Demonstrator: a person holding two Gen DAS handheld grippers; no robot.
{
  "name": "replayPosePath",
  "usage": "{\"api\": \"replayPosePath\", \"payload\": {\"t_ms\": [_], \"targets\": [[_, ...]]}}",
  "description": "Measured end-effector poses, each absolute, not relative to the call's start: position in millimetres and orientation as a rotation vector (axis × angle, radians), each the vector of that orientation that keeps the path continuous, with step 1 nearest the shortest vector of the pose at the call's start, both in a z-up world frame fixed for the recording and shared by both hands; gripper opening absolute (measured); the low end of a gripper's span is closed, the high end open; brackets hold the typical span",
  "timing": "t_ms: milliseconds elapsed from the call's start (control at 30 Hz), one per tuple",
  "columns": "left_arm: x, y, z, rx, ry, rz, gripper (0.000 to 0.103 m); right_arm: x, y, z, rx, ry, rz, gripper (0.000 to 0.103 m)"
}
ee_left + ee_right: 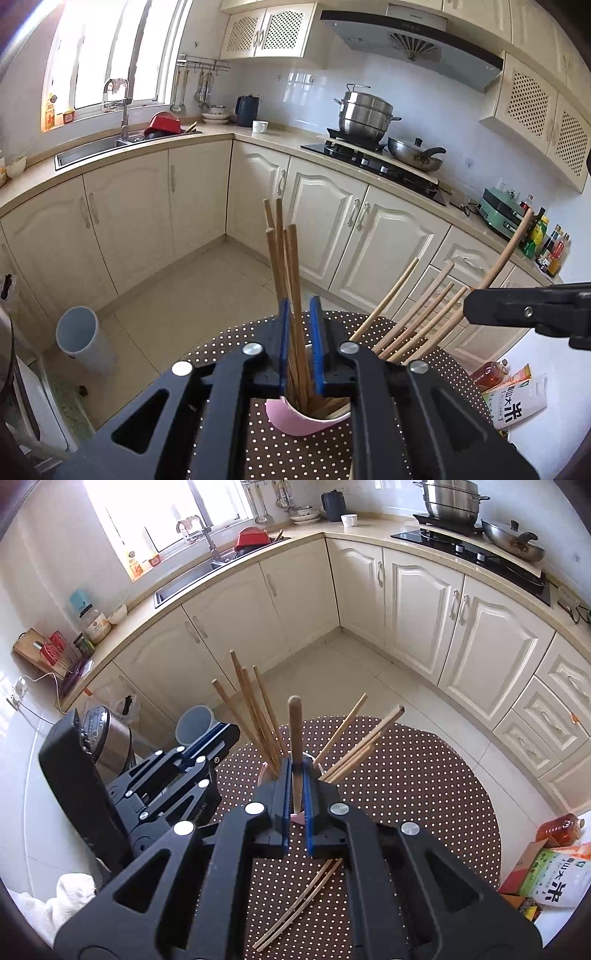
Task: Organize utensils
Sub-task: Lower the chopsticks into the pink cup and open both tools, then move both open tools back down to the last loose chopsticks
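Two black handheld grippers with blue finger pads work over a round table covered by a brown cloth with white dots [424, 794]. On the left, the left gripper [300, 347] points down over a pink cup [306, 421] that stands on this cloth. A bundle of dark brown wooden chopsticks [280, 258] stands upright in the cup and passes between the blue pads. The jaws are slightly apart, and I see a small space beside the sticks, so I judge that they do not press the bundle now; probably the bundle stands in the cup on its own.

More to the right, a second group of pale wooden chopsticks [417, 310] leans outward like a fan. It seems to stand in another holder, but the gripper body hides that holder, so I cannot tell which one.

On the right side, the right gripper [296, 812] is closed on one wooden utensil handle with a rounded end [295, 738]. The handle is held upright, I think in order to lower it straight into the holder among the other sticks.

Near the front edge of the table, a pair of thin light chopsticks [299, 904] lies flat on the cloth. They are not yet sorted.
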State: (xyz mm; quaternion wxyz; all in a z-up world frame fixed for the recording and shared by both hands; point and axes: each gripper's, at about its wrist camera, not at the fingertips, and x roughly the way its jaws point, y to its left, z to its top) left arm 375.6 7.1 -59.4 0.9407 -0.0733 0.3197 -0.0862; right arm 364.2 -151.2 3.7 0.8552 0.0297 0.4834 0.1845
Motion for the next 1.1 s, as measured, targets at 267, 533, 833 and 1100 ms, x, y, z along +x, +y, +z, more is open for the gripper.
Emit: {"api": "replayPosePath", "payload": {"t_ms": [267, 533, 833, 1100], "targets": [[357, 5, -49, -0.118, 0.683, -0.151, 0.03, 366, -151, -10, 0.081, 1.04, 0.402, 0.006], [343, 5, -43, -0.127, 0.728, -0.127, 0.041, 364, -156, -14, 0.106, 1.045, 0.4, 0.007], [328, 4, -38, -0.145, 0.775, -0.102, 0.045, 359, -170, -10, 0.176, 1.051, 0.427, 0.031], [309, -1, -33, -0.156, 0.799, -0.055, 0.045, 346, -189, -2, 0.224, 1.037, 0.467, 0.033]]}}
